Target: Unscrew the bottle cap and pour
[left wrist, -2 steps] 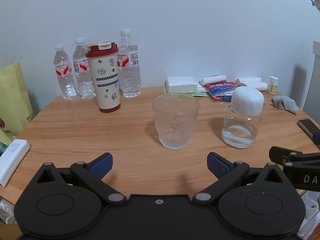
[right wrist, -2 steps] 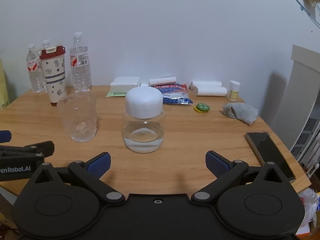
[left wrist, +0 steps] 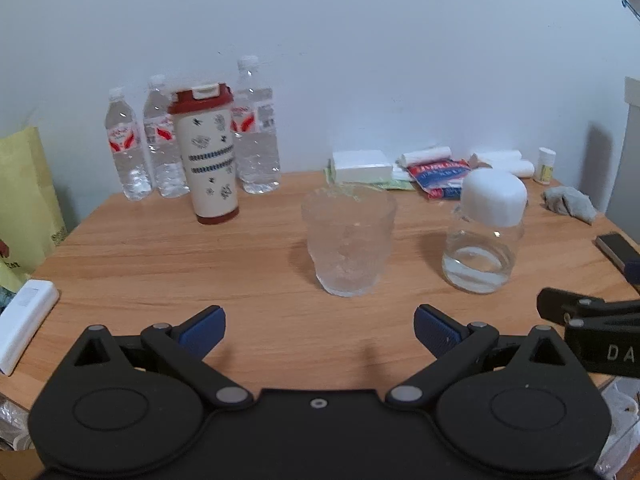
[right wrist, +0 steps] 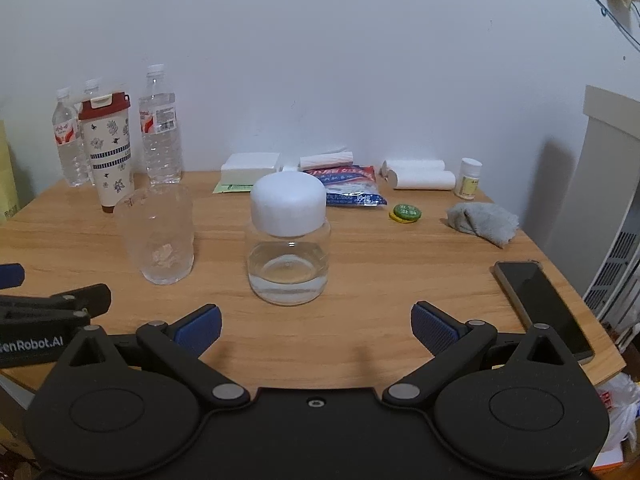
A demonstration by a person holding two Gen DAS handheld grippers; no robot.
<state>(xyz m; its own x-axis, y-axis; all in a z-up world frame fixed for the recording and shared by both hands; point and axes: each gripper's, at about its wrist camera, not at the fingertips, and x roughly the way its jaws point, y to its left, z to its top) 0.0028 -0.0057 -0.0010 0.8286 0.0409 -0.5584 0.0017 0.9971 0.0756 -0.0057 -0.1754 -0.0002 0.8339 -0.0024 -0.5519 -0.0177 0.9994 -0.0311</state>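
Both the left gripper [left wrist: 319, 330] and right gripper [right wrist: 316, 328] are waiting wide open, holding nothing; next, one is probably grabbing the glass jar [right wrist: 289, 268] so the other twists its white cap [right wrist: 287, 209]

In the left wrist view, the phone [left wrist: 616, 250] runs off the right edge, and the white box [left wrist: 24, 326] and yellow bag [left wrist: 24, 200] are cut by the left edge. The right gripper [left wrist: 592, 322] shows only partly, its lettering clipped. In the right wrist view, the tumbler [right wrist: 106, 152] hides much of one water bottle [right wrist: 92, 86]; the pill bottle [right wrist: 468, 178] label is too small to read.
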